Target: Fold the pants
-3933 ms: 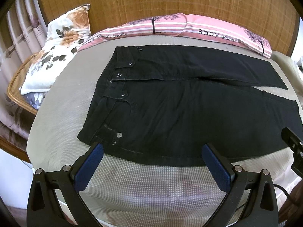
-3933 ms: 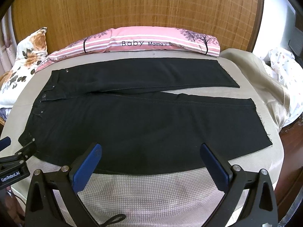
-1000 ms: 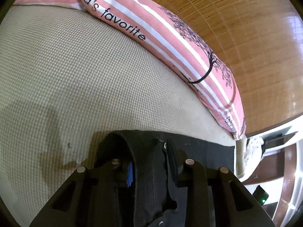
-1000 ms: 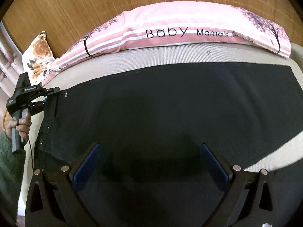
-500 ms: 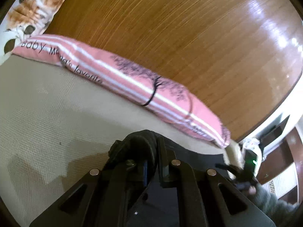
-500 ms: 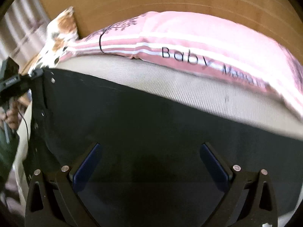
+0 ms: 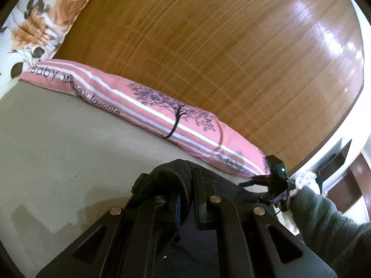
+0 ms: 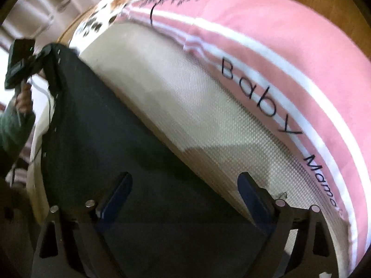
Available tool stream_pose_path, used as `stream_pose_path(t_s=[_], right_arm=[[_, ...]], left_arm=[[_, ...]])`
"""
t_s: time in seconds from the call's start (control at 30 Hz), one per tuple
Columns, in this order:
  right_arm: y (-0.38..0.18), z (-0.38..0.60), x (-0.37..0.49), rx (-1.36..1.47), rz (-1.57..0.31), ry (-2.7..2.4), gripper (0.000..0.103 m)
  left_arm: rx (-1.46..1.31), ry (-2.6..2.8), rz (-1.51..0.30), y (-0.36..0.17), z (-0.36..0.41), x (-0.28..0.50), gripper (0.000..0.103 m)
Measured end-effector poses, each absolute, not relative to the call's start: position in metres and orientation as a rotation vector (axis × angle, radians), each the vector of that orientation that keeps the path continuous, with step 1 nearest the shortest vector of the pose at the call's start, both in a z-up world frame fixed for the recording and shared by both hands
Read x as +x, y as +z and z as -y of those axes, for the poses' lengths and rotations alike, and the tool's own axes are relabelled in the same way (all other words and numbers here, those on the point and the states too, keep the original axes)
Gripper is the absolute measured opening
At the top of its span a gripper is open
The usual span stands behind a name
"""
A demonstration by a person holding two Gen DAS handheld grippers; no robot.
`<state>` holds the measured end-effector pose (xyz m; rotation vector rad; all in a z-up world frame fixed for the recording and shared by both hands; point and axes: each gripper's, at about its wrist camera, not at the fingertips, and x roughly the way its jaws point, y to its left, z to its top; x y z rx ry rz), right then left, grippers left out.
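Left gripper (image 7: 189, 192): jaws closed tight on a bunched fold of the black pants (image 7: 169, 178) at 6 o'clock in the left wrist view, the cloth humped up above the fingers.

Right gripper (image 8: 183, 197): jaws wide but just narrowing, hovering over the pants (image 8: 129, 153) with black cloth under the left finger (image 8: 116, 194) and bare mattress under the right; the pads press on nothing.

Pants: spread on the bed, long axis running from 10 o'clock down to 5 o'clock in the right wrist view, far edge straight along that line; the studded waistband end (image 8: 55, 69) points to 10 o'clock, where the left gripper (image 8: 45, 54) pinches it.

Hands: a hand (image 8: 23, 97) in a green sleeve (image 8: 11, 129) at 9 o'clock carries the left gripper; in the left wrist view the right gripper (image 7: 273, 185) and its green sleeve (image 7: 324, 220) sit at 4 o'clock.

Bed: beige woven mattress cover (image 7: 58, 153), lying bare beyond the pants.

Pillows: a pink striped bolster (image 7: 162, 113) printed "Baby" and a tree lies along the far edge; a floral pillow (image 7: 46, 20) leans at 10 o'clock.

Room: a glossy wooden headboard (image 7: 231, 58) rises behind; white wall and dark furniture (image 7: 336, 162) at 3 o'clock.
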<state>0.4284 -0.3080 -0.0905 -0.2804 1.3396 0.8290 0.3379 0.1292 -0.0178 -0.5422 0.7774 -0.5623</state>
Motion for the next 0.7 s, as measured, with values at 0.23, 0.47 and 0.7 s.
stream_pose_path(t_s=[0.23, 0.47, 0.7], right_arm=[[-0.108, 0.314, 0.43, -0.32, -1.404, 0.877, 0.073], [-0.109, 0.323, 0.432, -0.299, -1.361, 0.875, 0.035], [-0.098, 0.332, 0.415, -0.312, -1.293, 0.752, 0.01]], left_arm=[[-0.525, -0.524, -0.801, -0.024, -0.125, 0.344, 0.008], [-0.51, -0.506, -0.796, -0.023, -0.123, 0.341, 0.008], [-0.426, -0.453, -0.797, -0.027, -0.113, 0.344, 0.008]])
